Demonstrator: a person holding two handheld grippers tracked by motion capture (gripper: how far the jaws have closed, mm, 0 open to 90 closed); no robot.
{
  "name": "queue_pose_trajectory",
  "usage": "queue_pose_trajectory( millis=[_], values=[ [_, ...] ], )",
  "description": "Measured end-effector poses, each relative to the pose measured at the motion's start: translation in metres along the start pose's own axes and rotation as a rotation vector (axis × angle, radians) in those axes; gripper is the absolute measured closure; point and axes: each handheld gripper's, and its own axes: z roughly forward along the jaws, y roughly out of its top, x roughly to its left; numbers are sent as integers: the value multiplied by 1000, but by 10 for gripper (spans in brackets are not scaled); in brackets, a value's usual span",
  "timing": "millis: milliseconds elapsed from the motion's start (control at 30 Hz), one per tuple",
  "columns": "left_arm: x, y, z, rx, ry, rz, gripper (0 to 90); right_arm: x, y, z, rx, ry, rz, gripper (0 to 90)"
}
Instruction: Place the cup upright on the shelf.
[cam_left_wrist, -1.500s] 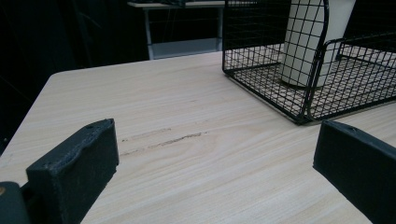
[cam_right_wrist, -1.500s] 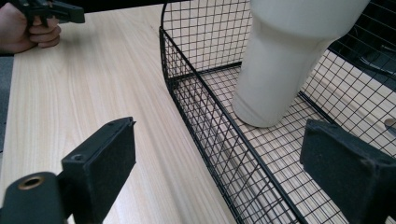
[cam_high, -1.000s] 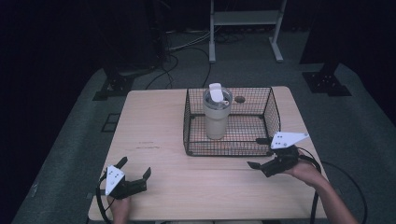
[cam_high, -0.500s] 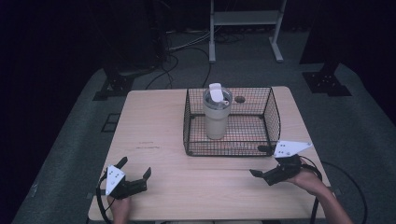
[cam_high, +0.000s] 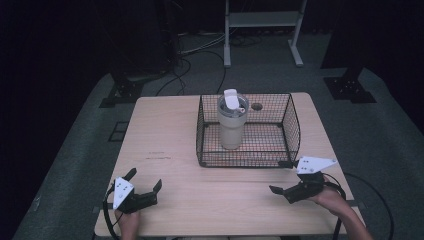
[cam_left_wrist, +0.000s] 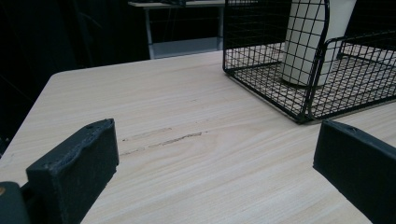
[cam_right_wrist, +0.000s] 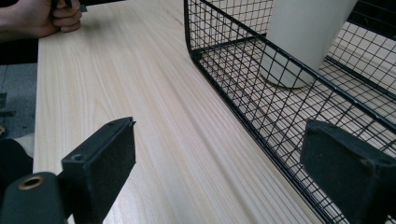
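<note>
Cream-coloured tumbler (cam_high: 232, 125) is seen upright inside a black wire basket (cam_high: 292, 120) at the table's far middle. Right gripper (cam_high: 282, 192), nearer the basket's front corner, and left gripper (cam_high: 145, 184) are held wide open and empty at the near edge.

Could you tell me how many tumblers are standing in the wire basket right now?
1. A single cream tumbler with a lid stands upright in the left half of the wire basket. The mesh is see-through, so none seems hidden.
</note>
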Motion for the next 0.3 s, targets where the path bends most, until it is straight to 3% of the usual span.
queue_pose_trajectory(
  millis=[200,300],
  values=[
    [0,0,0,2,2,-1,0,0,-12,-2,-10,-30,22,98],
    [0,0,0,2,4,-1,0,2,-19,-5,-30,-37,56,98]
  ],
)
